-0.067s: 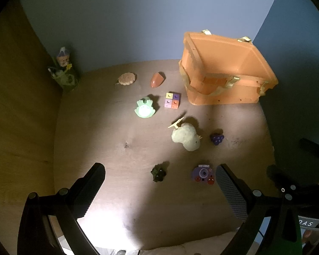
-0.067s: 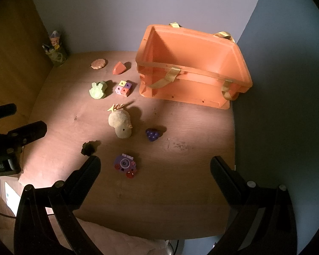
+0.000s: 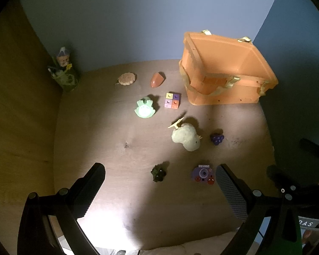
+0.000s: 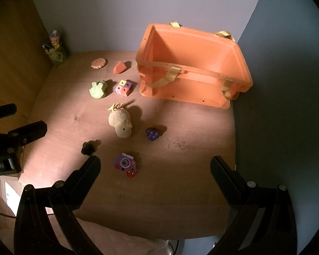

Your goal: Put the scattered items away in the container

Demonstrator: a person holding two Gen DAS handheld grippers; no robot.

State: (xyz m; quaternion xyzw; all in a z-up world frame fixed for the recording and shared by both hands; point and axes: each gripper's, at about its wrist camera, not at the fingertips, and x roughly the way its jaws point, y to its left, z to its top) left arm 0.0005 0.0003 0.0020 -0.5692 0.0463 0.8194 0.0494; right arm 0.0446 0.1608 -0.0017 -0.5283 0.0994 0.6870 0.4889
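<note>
An open orange bin point(image 3: 229, 63) point(image 4: 193, 63) stands at the back right of the wooden table. Scattered in front lie a yellow plush chick point(image 3: 186, 137) point(image 4: 120, 122), a purple toy camera point(image 3: 202, 173) point(image 4: 125, 163), purple grapes point(image 3: 217, 138) point(image 4: 152, 134), a dark green toy point(image 3: 158, 173) point(image 4: 87, 147), a coloured cube point(image 3: 172, 100) point(image 4: 123, 87), a green frog toy point(image 3: 144, 108) point(image 4: 98, 89), an orange wedge point(image 3: 157, 79) point(image 4: 119, 68) and a round biscuit point(image 3: 127, 78) point(image 4: 98, 63). My left gripper point(image 3: 159, 182) and right gripper point(image 4: 155, 174) are open and empty above the table's near edge.
A green cup with a small figure point(image 3: 63, 72) point(image 4: 55, 51) stands in the back left corner. A wooden wall point(image 3: 17, 106) bounds the left side, blue walls point(image 3: 138, 21) the back and right. The left gripper also shows at the left of the right wrist view point(image 4: 17, 131).
</note>
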